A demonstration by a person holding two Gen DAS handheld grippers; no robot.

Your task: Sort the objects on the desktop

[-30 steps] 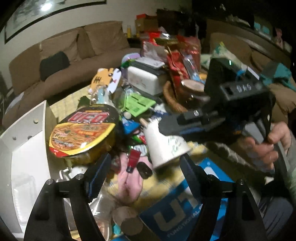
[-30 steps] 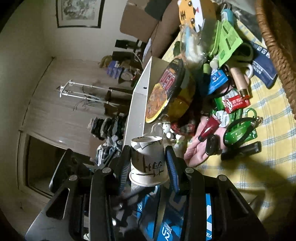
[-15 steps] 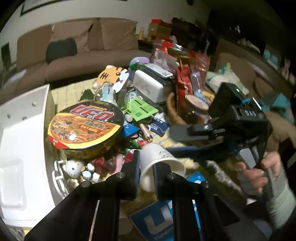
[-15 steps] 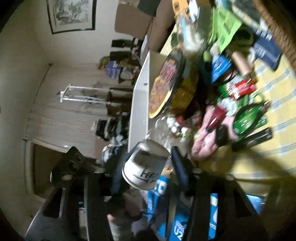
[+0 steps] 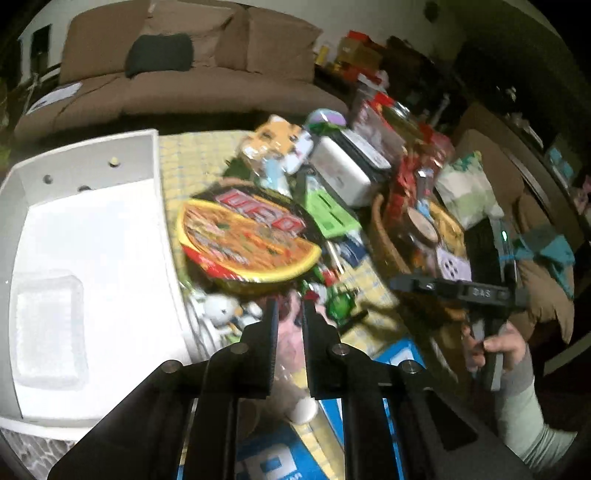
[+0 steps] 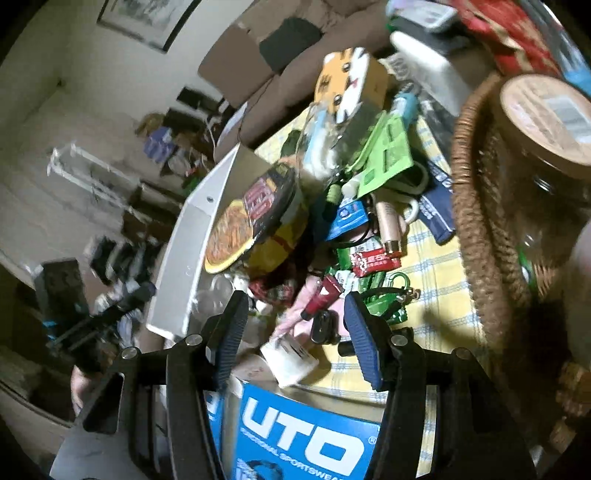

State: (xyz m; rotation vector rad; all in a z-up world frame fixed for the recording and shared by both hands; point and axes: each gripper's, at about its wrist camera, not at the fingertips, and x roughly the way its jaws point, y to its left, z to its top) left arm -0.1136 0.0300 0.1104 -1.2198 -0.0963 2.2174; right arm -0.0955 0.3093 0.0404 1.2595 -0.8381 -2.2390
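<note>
Round noodle bowl (image 5: 248, 242), glossy lid

A home living room: a brown sofa (image 5: 192, 70) at the far side, a framed picture (image 6: 147, 18) on the wall, a cluttered bench (image 5: 192, 162).

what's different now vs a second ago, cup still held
No. The right gripper widened its jaws and let go of the paper cup, which now lies tipped on the blue pack. The left gripper went from wide jaws to nearly shut; its jaws are opening again, with nothing between them. The noodle bowl and white bin stayed put.
</note>
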